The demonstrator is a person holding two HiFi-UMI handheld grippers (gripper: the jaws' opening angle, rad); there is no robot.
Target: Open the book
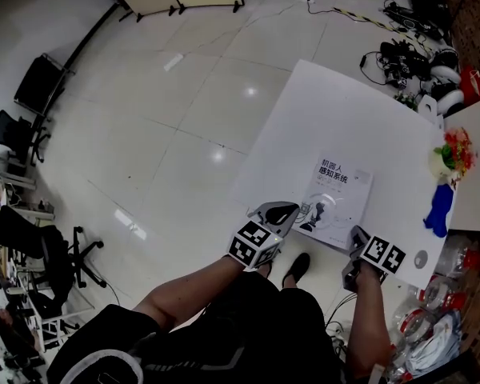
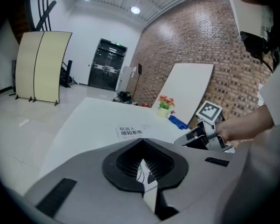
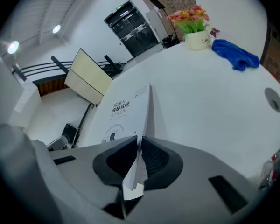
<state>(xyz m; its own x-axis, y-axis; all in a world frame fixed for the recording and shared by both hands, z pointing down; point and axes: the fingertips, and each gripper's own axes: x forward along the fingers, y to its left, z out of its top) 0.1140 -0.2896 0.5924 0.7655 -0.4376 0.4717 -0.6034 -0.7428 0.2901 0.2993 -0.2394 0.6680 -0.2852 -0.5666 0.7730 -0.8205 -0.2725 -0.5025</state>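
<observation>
Light, flexible paperback book (image 1: 334, 202) on the table (image 1: 320, 110). Left gripper (image 2: 142, 164) was clamped on its near corner. Right gripper (image 3: 139, 146) pinched the thin cover edge, probably the best hold but apt to bend.

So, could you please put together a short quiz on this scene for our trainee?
1. True or false: the blue cloth lies on the white rectangular table, apart from the white paperback book.
2. The right gripper has its jaws shut on: A) the book's edge; B) the flower pot; C) nothing.
3. What do the jaws of the left gripper pinch?
Key: 1 true; 2 A; 3 the same book's near corner.
</observation>
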